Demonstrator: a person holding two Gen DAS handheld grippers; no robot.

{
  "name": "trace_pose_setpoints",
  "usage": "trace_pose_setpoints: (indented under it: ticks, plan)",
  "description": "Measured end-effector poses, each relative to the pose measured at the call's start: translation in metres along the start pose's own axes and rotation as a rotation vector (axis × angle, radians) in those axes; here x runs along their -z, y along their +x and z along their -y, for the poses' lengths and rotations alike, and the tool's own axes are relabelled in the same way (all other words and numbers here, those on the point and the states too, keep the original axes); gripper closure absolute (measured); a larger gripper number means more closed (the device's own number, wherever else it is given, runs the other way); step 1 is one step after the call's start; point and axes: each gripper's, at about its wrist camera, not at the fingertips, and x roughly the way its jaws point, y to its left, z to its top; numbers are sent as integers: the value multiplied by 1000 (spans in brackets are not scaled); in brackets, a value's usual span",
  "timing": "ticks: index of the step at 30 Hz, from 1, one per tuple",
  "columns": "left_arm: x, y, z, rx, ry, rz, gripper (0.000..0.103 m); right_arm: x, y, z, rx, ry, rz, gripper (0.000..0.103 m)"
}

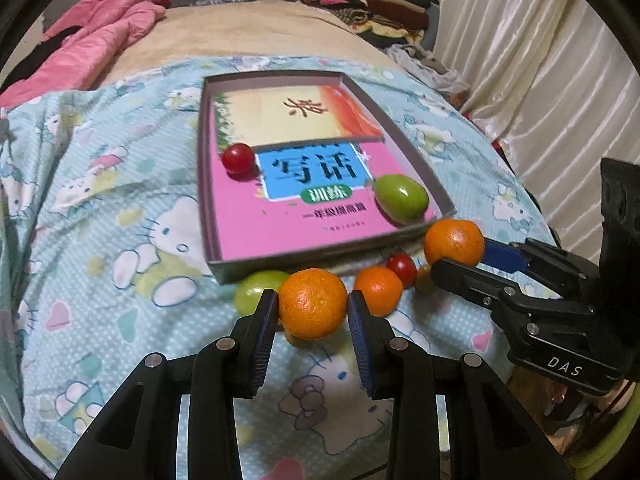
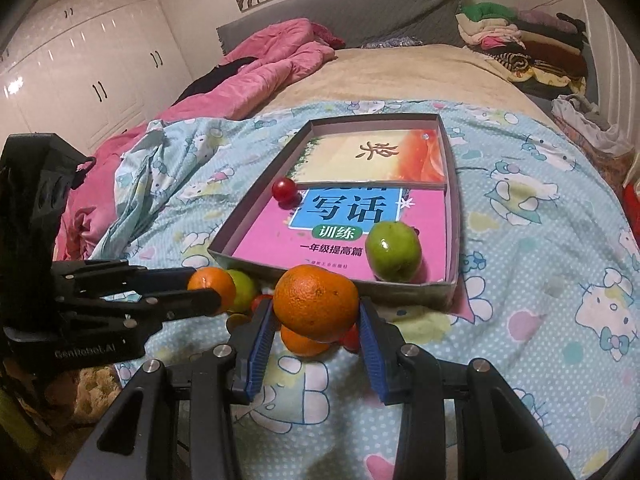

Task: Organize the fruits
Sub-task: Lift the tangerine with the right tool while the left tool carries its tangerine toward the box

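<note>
Tray [image 1: 404, 120]: tomato [image 1: 239, 161] and green fruit [image 1: 402, 199] inside. Both grippers clamped on oranges: left [image 1: 313, 307] on orange [image 1: 313, 304], right [image 2: 316, 312] on second orange [image 2: 316, 300], near tray's front. Several fruits left on sheet [image 1: 100, 240]. Task about one-third done.

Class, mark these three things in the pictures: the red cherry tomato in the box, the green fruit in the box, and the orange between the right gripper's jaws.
red cherry tomato [image 1: 239, 156], left wrist view, its rounded top.
green fruit [image 2: 394, 251], right wrist view, its front face.
orange [image 2: 316, 302], right wrist view, middle of its peel.
</note>
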Motion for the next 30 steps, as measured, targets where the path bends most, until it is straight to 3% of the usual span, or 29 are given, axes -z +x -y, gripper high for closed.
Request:
trace_pose_setpoints:
  ticks: [15, 30]
  plan:
    - [-20, -4, -16, -52, -58, 67, 66, -14, 9, -4, 8, -24, 39, 61]
    - [-39, 20, -24, -79, -102, 58, 66, -29, 26, -2, 22, -42, 46, 61]
